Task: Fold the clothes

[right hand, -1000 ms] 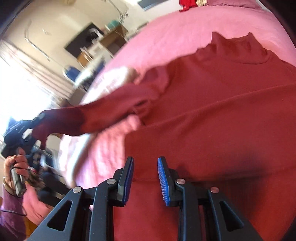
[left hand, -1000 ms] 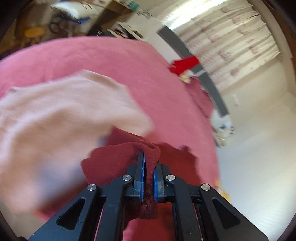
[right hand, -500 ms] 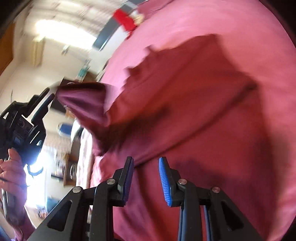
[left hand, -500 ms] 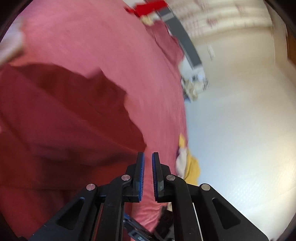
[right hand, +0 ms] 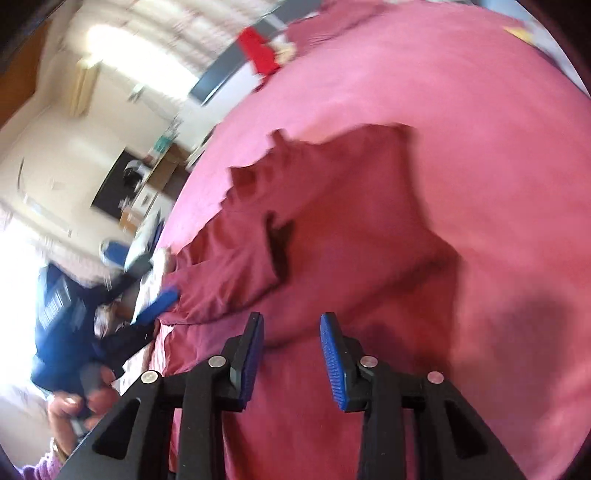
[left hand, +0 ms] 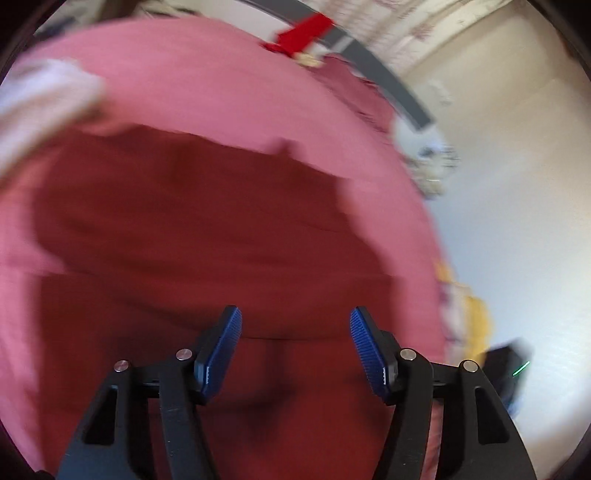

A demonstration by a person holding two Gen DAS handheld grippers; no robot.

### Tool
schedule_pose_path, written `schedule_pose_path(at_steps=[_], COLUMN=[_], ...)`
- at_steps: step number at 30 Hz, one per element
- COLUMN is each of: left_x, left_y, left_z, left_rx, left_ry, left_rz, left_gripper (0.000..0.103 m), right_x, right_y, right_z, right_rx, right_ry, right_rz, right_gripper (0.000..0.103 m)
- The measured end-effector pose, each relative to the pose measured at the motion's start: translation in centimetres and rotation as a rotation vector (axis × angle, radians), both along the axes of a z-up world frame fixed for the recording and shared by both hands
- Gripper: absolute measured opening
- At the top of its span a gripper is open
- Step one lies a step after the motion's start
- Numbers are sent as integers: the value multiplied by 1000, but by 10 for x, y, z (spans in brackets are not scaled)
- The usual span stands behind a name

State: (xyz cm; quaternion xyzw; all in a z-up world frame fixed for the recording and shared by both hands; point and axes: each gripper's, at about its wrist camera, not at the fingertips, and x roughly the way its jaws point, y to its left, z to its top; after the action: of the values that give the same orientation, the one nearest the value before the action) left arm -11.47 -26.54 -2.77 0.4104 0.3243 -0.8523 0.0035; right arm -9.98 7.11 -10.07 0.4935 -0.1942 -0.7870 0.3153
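Dark red sweater [left hand: 207, 236] lies spread on pink bedspread [left hand: 207, 85], collar at far side, one sleeve folded across body. Left gripper [left hand: 295, 347] above near part of sweater, jaws opening, gap wide, nothing between pads. Right gripper [right hand: 291, 354] above sweater too, jaws opening, gap narrower, nothing pinched. Pale pink garment [left hand: 40, 99] far left.

A pink bedspread [left hand: 229, 96] covered the bed. At its far edge lay a bright red item [left hand: 301, 35] — too blurred to identify — against a dark grey headboard strip [left hand: 399, 92]. Pale patterned curtains [left hand: 424, 33] hung behind, beside a cream wall [left hand: 517, 155].
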Motion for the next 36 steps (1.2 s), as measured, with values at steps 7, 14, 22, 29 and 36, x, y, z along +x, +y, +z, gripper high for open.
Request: schedule_pose_path(at_steps=[7,14,22,29,36], left_x=[39,64,66,61,58], left_y=[-59,-65,-53,-55,-56], left_z=[-44,-50,-48,-53,-52], left_rx=[-43,-15,-72,-47,-52], left_ry=[-93,-25,-17,-31,-38], left_rz=[39,38,4,16,3], left_gripper=[63,63,63,63,63], right_x=[-47,-43,-52,-46,-68], right_y=[-79,-105,37,28,-57], right_z=[-8,1,51,-15,-38], right_rx=[204,195,-295,-119,61], right_ry=[54,29,-168,-194,-157], right_rz=[127,231,-144,-80,124], right_gripper=[33,3,2,24,26])
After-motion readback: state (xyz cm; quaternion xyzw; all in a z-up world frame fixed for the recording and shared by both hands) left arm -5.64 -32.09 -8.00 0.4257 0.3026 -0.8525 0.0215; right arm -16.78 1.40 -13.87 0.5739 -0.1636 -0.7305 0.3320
